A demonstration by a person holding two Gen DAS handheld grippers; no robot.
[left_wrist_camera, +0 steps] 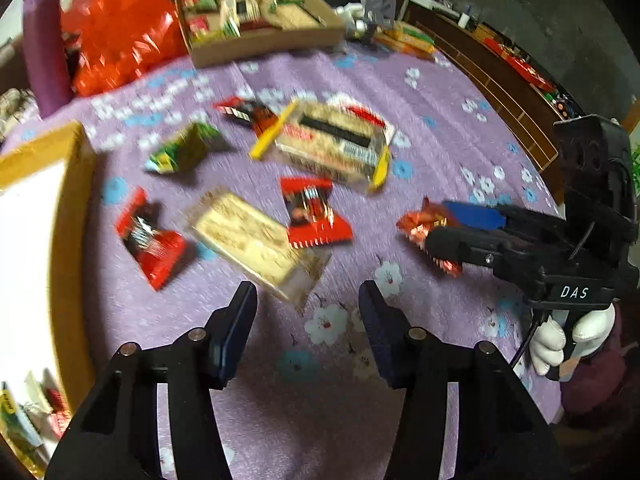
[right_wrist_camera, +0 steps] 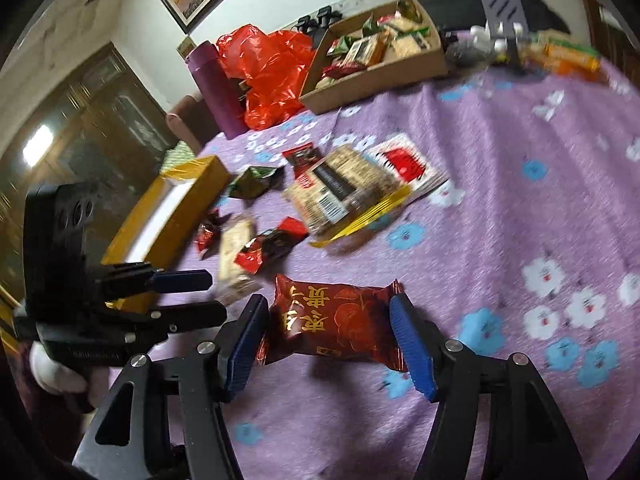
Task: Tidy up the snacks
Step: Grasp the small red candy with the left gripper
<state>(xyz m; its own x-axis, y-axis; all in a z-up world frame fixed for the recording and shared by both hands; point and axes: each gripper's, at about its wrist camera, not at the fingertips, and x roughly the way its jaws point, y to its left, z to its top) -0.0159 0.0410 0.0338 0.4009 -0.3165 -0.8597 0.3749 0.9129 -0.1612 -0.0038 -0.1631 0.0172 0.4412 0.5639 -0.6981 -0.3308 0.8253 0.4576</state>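
My right gripper (right_wrist_camera: 330, 338) is shut on a dark red snack packet (right_wrist_camera: 334, 320) with gold lettering and holds it above the purple flowered cloth (right_wrist_camera: 500, 200); it also shows in the left wrist view (left_wrist_camera: 434, 226) with the packet (left_wrist_camera: 420, 224) between its fingers. My left gripper (left_wrist_camera: 308, 328) is open and empty, just short of a pale cracker pack (left_wrist_camera: 256, 240). Loose snacks lie in the middle: red packets (left_wrist_camera: 312, 212), a green packet (left_wrist_camera: 180, 150), a large clear biscuit pack (left_wrist_camera: 336, 140).
A yellow-edged box (left_wrist_camera: 68, 208) stands at the left, with snacks in it at its near end. A brown cardboard tray (left_wrist_camera: 256, 44) full of snacks, a red plastic bag (left_wrist_camera: 116, 28) and a purple bottle (left_wrist_camera: 42, 44) stand at the back. The table edge runs along the right.
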